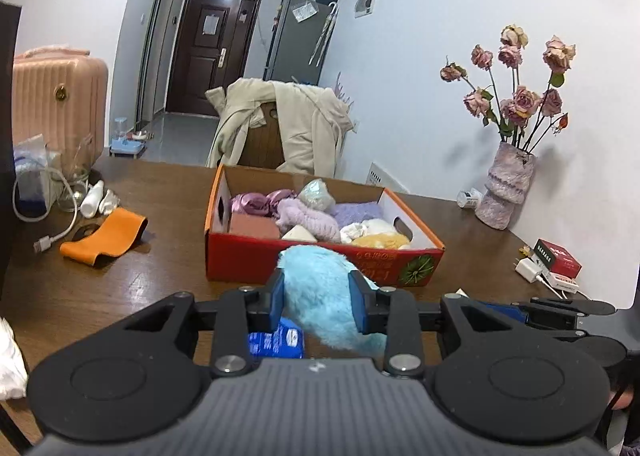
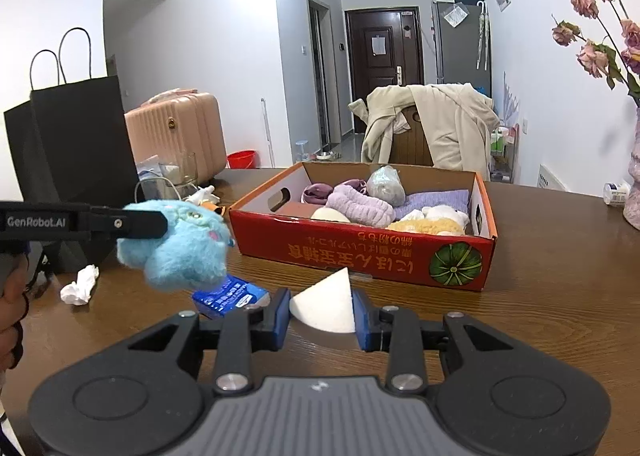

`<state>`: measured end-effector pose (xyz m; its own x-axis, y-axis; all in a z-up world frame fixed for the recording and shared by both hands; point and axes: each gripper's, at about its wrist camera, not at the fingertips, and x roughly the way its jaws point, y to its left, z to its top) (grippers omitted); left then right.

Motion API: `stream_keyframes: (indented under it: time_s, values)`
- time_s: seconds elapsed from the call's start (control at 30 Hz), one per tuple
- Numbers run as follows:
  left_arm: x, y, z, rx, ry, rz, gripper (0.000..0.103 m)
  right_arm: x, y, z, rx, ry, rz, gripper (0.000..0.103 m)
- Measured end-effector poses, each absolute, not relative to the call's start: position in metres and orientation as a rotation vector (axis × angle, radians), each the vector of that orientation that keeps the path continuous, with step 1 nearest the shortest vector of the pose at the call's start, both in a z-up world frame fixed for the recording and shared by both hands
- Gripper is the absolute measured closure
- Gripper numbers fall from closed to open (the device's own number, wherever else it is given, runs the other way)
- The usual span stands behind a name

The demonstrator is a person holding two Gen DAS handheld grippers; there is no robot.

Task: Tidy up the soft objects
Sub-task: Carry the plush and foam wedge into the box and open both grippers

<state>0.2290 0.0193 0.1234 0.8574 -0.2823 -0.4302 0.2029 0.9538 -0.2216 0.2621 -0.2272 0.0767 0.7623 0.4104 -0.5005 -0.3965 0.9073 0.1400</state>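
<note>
My left gripper [image 1: 316, 296] is shut on a fluffy light-blue plush toy [image 1: 320, 292] and holds it above the table, just in front of the red cardboard box [image 1: 320, 260]. The right wrist view shows the same plush [image 2: 180, 244] in the left gripper [image 2: 160, 224], off the table. My right gripper [image 2: 322, 310] is shut on a white cone-shaped sponge [image 2: 328, 306] near the front of the box [image 2: 360, 252]. The box holds several soft things: purple, white and yellow.
A blue packet [image 2: 228, 296] lies on the wooden table under the plush. An orange band [image 1: 104, 236], cable and bottles lie left. A crumpled tissue [image 2: 80, 284] and black paper bag [image 2: 72, 144] stand left. A flower vase [image 1: 506, 188], charger and red box [image 1: 558, 256] are right.
</note>
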Motion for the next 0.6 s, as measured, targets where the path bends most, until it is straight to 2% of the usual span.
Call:
stream_keyframes:
  time_s: [0.27,0.6]
  values:
    - [0.281,0.0,0.143,-0.114,0.426,-0.283,0.069,0.295,-0.228,0.092,-0.005,0.505,0.437,0.071]
    - [0.39,0.003,0.136,-0.084,0.439,-0.242,0.069,0.388,-0.212,0.086,-0.029,0.507,0.454,0.07]
